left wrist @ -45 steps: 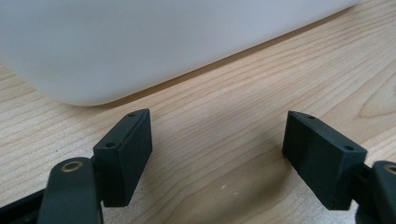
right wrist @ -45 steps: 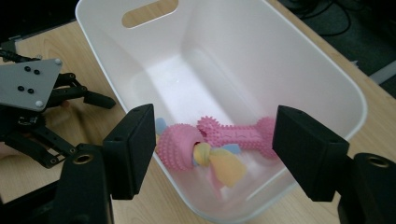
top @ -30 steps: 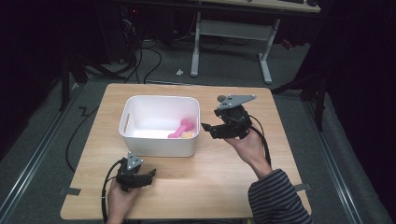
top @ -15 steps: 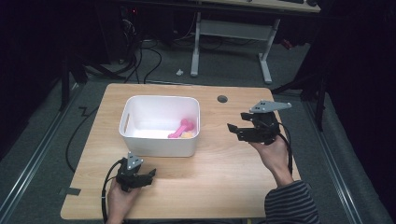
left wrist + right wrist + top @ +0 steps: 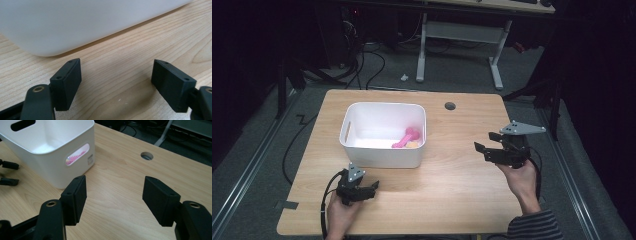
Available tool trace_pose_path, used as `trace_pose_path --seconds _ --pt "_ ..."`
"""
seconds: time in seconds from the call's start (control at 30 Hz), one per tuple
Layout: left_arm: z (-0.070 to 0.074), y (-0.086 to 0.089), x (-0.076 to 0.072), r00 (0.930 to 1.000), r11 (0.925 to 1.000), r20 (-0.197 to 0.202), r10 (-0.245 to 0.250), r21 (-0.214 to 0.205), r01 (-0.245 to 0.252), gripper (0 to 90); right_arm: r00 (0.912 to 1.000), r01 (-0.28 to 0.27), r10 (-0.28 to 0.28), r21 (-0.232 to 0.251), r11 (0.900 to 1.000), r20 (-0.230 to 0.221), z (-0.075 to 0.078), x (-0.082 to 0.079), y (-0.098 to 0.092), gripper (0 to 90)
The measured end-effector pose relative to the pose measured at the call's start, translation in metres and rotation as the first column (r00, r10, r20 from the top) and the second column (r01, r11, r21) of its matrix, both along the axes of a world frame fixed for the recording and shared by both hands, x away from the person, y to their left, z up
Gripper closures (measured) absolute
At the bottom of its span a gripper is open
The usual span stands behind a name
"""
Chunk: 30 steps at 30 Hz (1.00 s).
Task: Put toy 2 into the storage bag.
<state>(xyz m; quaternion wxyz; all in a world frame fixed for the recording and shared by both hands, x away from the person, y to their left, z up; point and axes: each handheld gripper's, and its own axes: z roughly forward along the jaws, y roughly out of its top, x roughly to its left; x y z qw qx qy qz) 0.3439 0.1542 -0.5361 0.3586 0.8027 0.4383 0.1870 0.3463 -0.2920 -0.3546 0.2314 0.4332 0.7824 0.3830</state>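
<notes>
A white bin (image 5: 362, 150) stands on the wooden table (image 5: 452, 190), left of the middle. In it lie a pink toy (image 5: 404, 138) and a small yellow piece (image 5: 413, 145). My left gripper (image 5: 373, 188) rests near the table's front edge, just before the bin, open and empty. In the left gripper view the jaws (image 5: 116, 82) point at the bin's wall (image 5: 75, 22). My right gripper (image 5: 482, 150) hovers over the table's right side, well apart from the bin. Its jaws (image 5: 115, 195) have just been closing a little but stand open with nothing between them. Pink shows through the bin's handle slot (image 5: 76, 155).
A round cable hole (image 5: 450, 106) sits near the table's far edge. Bare wood lies between the bin and my right gripper. Cables and desk legs (image 5: 422, 45) are on the floor beyond the table.
My right gripper has moved from beside the bin's right wall out to the right and nearer the front, a bit lower. The left gripper has stayed put.
</notes>
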Motion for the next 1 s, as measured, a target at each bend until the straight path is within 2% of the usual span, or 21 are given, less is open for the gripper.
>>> trace_pose_path --seconds 0.07,0.17,0.23,0.5,0.7,1.0 --pt "0.0 0.0 0.0 1.0 1.0 0.002 0.002 -0.001 -0.002 24.5 0.9998 0.017 -0.017 -0.006 0.9998 0.006 -0.003 -0.004 -0.003 36.2" --pt "0.0 0.0 0.0 1.0 1.0 0.002 0.002 -0.001 -0.002 24.5 0.9997 0.022 -0.022 0.018 0.9996 -0.006 -0.009 -0.008 -0.009 36.2" --pt "0.0 0.0 0.0 1.0 1.0 0.001 0.001 0.0 -0.001 24.5 0.9994 0.033 -0.033 0.004 0.9994 -0.003 -0.015 -0.012 -0.011 36.3" --pt "0.0 0.0 0.0 1.0 1.0 0.0 0.0 0.0 0.0 24.5 0.997 0.076 -0.075 0.043 0.9962 -0.018 -0.043 -0.019 -0.025 35.9" --pt "0.0 0.0 0.0 1.0 1.0 0.001 0.001 0.0 -0.001 24.5 0.9933 0.097 -0.093 0.062 0.9934 -0.069 -0.073 -0.018 -0.028 35.1" --pt "0.0 0.0 0.0 1.0 1.0 0.001 0.001 0.0 -0.001 24.5 0.9814 0.137 -0.123 0.088 0.9867 -0.147 -0.119 -0.014 -0.025 35.0"
